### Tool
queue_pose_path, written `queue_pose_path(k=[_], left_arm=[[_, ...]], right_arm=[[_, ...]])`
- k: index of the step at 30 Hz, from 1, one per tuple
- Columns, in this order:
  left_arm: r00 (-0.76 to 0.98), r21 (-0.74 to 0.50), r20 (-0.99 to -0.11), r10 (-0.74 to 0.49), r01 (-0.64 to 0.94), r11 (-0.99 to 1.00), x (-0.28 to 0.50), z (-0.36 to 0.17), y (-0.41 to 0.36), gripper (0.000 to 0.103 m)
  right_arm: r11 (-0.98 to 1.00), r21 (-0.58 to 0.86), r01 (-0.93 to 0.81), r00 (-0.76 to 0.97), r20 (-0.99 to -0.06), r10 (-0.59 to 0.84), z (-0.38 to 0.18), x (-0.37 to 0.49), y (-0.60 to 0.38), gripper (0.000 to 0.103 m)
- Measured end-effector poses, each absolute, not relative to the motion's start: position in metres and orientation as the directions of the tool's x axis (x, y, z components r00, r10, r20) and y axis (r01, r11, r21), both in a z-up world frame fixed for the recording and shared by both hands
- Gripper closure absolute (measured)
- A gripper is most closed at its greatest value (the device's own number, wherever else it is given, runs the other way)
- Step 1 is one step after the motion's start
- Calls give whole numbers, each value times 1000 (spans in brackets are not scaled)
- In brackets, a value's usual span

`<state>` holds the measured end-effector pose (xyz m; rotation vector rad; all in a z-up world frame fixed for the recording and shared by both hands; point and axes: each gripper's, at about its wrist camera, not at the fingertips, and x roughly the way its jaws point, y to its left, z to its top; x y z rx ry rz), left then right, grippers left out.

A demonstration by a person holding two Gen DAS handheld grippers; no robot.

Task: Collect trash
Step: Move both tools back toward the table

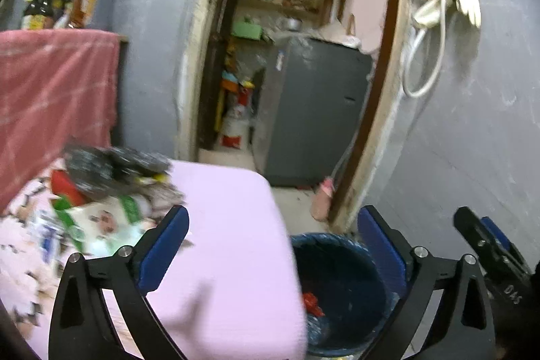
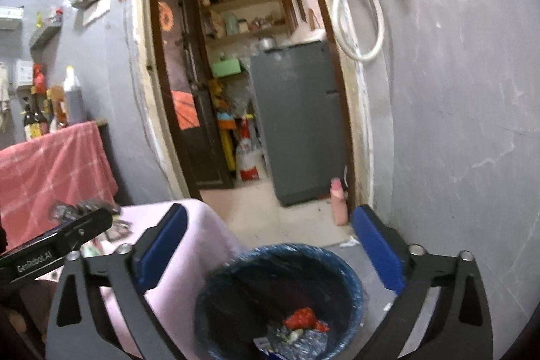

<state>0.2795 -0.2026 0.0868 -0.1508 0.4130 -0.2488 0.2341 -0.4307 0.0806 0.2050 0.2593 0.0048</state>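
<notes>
The fingers (image 1: 170,245) of the left gripper (image 1: 273,242) stand wide apart with blue pads facing each other and nothing between them; behind the gap lie the corner of a pink cloth (image 1: 233,245) and the rim of the trash bin (image 1: 341,289). The right gripper (image 2: 270,245) is likewise spread to its full width, its blue-padded fingers (image 2: 378,248) empty, and the bin (image 2: 280,302) sits directly below and between them on the floor.

The bin is round and dark, lined with a crinkled blue plastic bag folded over the rim. Inside, at the bottom, rests a crumpled red wrapper (image 2: 300,317), with shiny silvery-blue foil scraps (image 2: 303,339) and a small pale piece beside it. The left view shows the same red wrapper (image 1: 312,304) deep in the bin.

More trash remains on the pink-covered surface at the left: a white and green packet (image 1: 104,221) with a printed picture, a black speckled crumpled wrapper (image 1: 111,164) above it, and a red piece (image 1: 65,188) just beside them, all blurred. The bin stands just beside that surface's corner, near the doorway (image 2: 249,90), beyond which a grey refrigerator (image 2: 297,120) is seen.
</notes>
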Motion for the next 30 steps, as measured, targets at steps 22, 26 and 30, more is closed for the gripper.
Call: queue_pose_path(k=[22, 26, 30], left_arm=[[943, -140, -330, -34, -13, 990, 209, 101, -36, 3], [926, -125, -377, 4, -55, 991, 205, 88, -2, 3], [902, -111, -432, 19, -75, 991, 205, 69, 23, 3]], right_arm=[[970, 172, -171, 964, -174, 201, 113, 216, -298, 0], [965, 147, -217, 948, -203, 244, 109, 221, -271, 0], [958, 124, -257, 928, -243, 280, 102, 228, -247, 0]])
